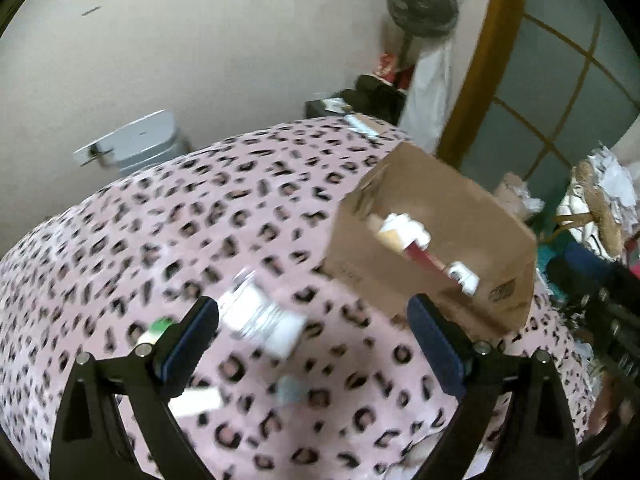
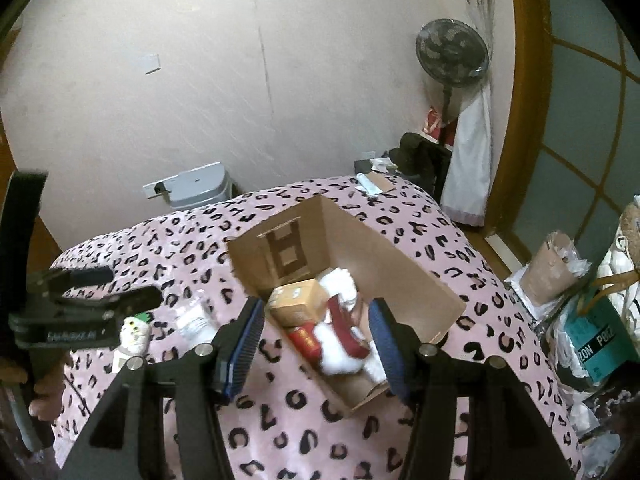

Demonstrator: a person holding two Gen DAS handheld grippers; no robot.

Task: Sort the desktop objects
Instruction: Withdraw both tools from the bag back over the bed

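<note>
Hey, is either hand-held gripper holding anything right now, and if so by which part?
Nothing is held. The left hand-held gripper and right hand-held gripper are both open and empty.

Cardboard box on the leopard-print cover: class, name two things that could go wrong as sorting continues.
1. The cardboard box sits on a soft cover and may tip if pushed.
2. The left gripper view is blurred by motion, so an open-fingered grab at the white packet could miss.
</note>
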